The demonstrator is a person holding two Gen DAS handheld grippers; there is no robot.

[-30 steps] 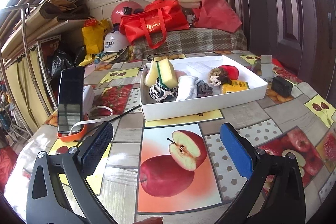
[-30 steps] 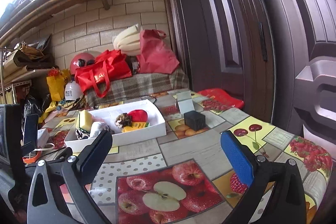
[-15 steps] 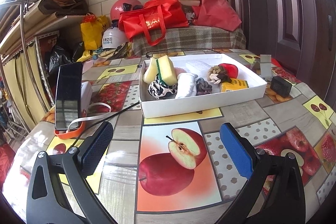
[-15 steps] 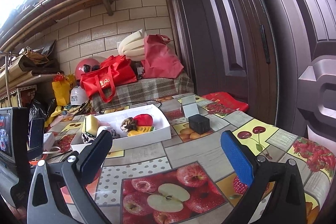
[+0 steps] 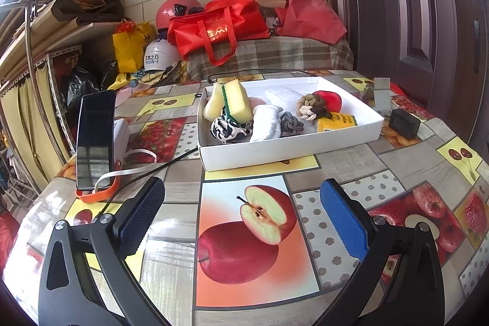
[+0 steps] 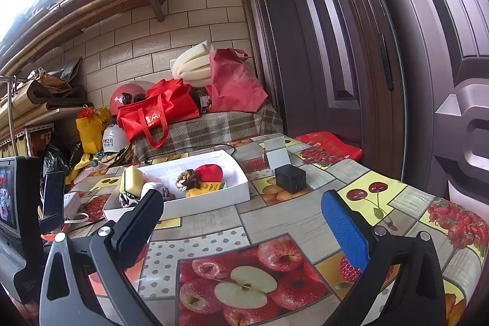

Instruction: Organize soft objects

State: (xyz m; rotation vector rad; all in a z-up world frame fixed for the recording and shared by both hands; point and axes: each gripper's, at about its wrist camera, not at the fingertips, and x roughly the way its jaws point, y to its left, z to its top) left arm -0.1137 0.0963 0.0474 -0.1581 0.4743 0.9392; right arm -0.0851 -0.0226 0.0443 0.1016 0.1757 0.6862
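Observation:
A white box (image 5: 293, 147) stands on the fruit-print table and holds soft things: a yellow-green sponge (image 5: 237, 101), a black-and-white scrunchie (image 5: 229, 129), a white cloth (image 5: 267, 122), a grey scrunchie (image 5: 290, 124), a knotted rope toy (image 5: 311, 107), a red plush (image 5: 330, 100) and a yellow packet (image 5: 336, 122). My left gripper (image 5: 241, 213) is open and empty, above the table in front of the box. My right gripper (image 6: 244, 222) is open and empty, further back; the box (image 6: 214, 197) lies ahead to its left.
A phone on an orange stand (image 5: 94, 142) with a white cable stands left of the box. A black block (image 5: 405, 122) and a small mirror (image 5: 382, 95) stand right of it. A dark door (image 6: 382, 51) is on the right. Bags lie on a plaid couch (image 5: 275, 57) behind.
Both grippers have risen and pulled back slightly; the views tilt up a little. Nothing in the box has moved.

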